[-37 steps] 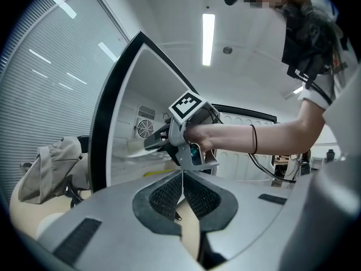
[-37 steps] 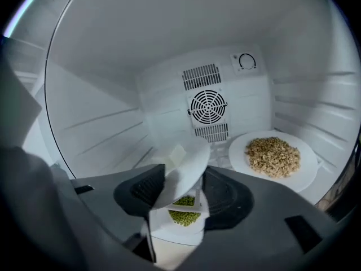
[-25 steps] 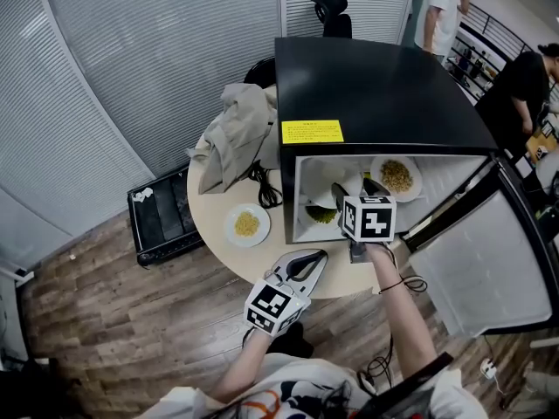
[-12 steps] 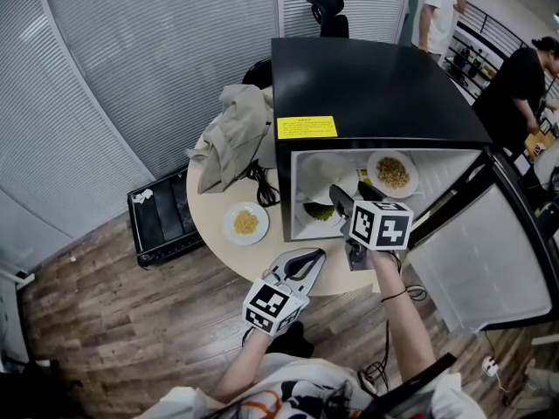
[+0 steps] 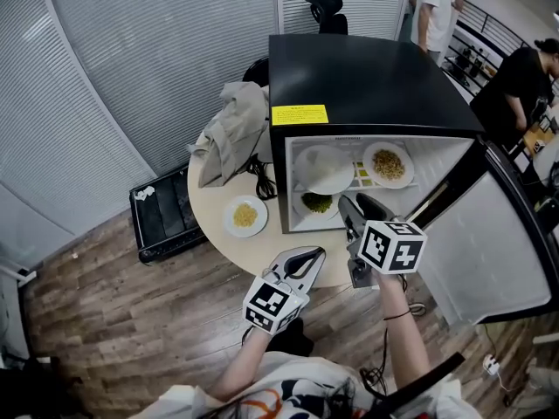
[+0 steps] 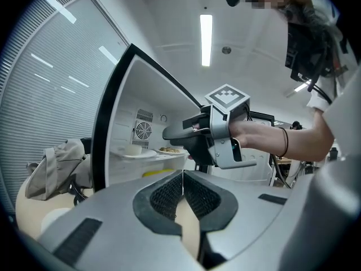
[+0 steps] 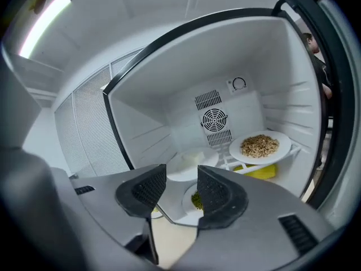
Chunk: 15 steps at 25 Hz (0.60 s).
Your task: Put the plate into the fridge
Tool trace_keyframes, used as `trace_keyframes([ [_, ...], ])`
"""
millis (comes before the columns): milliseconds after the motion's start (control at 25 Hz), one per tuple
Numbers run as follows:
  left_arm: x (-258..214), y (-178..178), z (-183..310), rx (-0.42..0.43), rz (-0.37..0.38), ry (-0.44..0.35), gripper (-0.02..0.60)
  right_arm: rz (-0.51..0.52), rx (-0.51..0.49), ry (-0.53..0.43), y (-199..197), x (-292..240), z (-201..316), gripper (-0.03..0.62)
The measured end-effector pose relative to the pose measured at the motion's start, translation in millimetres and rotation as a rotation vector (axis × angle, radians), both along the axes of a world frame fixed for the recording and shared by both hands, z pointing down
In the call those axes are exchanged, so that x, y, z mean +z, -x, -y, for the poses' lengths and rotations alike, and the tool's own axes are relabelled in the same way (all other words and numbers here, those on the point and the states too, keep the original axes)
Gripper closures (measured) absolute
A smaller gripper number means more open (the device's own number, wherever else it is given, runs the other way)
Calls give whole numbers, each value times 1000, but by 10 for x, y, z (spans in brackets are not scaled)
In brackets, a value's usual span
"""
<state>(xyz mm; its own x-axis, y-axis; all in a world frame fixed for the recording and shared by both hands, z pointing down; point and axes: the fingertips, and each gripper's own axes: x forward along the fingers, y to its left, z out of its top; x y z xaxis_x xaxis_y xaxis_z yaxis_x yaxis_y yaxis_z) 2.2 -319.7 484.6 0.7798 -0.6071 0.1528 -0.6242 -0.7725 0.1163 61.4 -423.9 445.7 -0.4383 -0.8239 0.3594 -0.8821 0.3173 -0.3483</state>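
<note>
Round beige table (image 5: pixel 208 223) bears the open black fridge (image 5: pixel 367 85). Inside, the plate of greens (image 5: pixel 316 203) lies half hidden under the white plate (image 5: pixel 325 168), which sits upper left. Right gripper (image 5: pixel 356 205) has backed out to the near side, its jaws partly closed and empty. Left gripper (image 5: pixel 313 256) is clenched on nothing.

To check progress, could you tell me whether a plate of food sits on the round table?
Yes, a plate of yellow food sits on the round table, left of the open fridge.

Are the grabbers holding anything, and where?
Nothing is held. The left gripper is shut and empty; the right gripper, whose jaws have just been closing, has nothing between them.
</note>
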Motion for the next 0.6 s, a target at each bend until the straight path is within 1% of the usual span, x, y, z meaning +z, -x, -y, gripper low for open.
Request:
trace_keyframes([
  [200,-68,-93,-140,10,3,-8,571,22,2,20,-71,33,-405,455],
  [360,-124,-181,-261,19,6,-16,571,38,31,25,-172,99,-697,492],
  [600,-154,-277,-465,15,16,-20,571,84,57,36,-307,190,-1059,527],
])
